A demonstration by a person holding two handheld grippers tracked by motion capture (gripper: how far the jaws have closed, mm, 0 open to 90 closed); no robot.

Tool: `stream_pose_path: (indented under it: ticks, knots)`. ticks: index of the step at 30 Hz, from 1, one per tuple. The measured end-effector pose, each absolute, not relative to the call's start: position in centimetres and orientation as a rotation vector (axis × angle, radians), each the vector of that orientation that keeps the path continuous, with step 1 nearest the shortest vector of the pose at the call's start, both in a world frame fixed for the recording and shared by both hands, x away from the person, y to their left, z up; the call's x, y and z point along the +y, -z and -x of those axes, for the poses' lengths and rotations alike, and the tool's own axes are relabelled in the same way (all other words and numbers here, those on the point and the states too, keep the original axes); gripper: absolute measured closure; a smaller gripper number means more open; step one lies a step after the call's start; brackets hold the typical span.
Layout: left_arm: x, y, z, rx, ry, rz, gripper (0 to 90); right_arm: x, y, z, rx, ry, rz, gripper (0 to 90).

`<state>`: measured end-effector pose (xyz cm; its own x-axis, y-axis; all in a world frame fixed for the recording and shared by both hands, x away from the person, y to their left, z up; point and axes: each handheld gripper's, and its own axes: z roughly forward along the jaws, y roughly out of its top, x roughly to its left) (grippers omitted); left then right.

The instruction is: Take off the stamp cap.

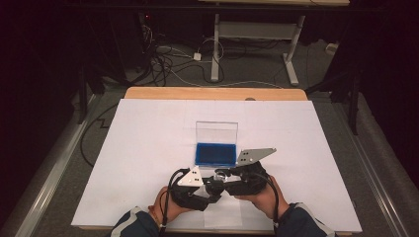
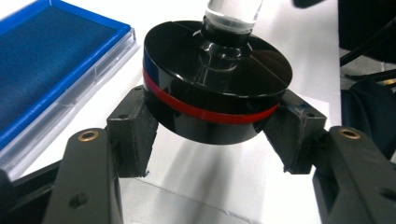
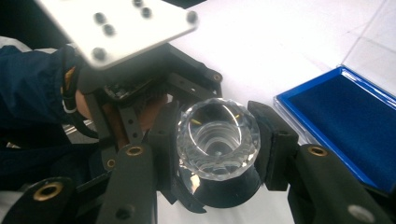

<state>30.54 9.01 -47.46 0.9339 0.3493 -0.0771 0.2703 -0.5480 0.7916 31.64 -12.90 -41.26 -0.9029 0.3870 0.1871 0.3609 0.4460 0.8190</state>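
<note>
One overhead camera, two close gripper cameras.
High view is looking down from the near side; gripper views are facing each other, sharing the stamp (image 2: 217, 81) and blue case (image 3: 348, 123).

Open case (image 1: 216, 148) at centre of surface (image 1: 148, 148), lid standing upright at its 12 o'clock edge. At 6 o'clock from case, just beside it: round base (image 2: 217, 93) between fingers (image 2: 133, 135) of left gripper (image 1: 210, 190), faceted knob (image 3: 218, 137) on top, between fingers (image 3: 275, 140) of right gripper (image 1: 223, 177). Left gripper at 9 o'clock of right, touching.
</note>
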Motion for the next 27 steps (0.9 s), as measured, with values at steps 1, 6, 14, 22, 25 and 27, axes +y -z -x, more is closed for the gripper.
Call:
stream_pose_path:
  ticks: [1,6,14,22,25,27]
  knots:
    - [8.98,47.44,-30.52,0.436,-0.118,-2.181,36.9,-12.86,41.27,-31.61,2.648,-1.487,-0.684,57.6]
    - [8.86,47.36,-30.33,0.437,-0.163,-2.198,35.7,-12.68,41.43,-31.58,2.657,-1.471,-0.676,57.5]
    - [8.27,47.31,-29.83,0.384,-0.251,-2.262,34.7,-12.47,41.89,-31.75,2.695,-1.449,-0.695,57.5]
    - [8.10,47.18,-29.69,0.369,-0.274,-2.296,36.2,-12.38,41.98,-31.75,2.711,-1.440,-0.691,57.5]
    - [8.13,46.97,-29.62,0.361,-0.304,-2.305,36.5,-12.48,42.03,-31.79,2.706,-1.445,-0.697,57.6]
    - [8.16,46.87,-29.55,0.353,-0.317,-2.308,36.7,-12.65,42.00,-31.87,2.701,-1.470,-0.721,57.6]
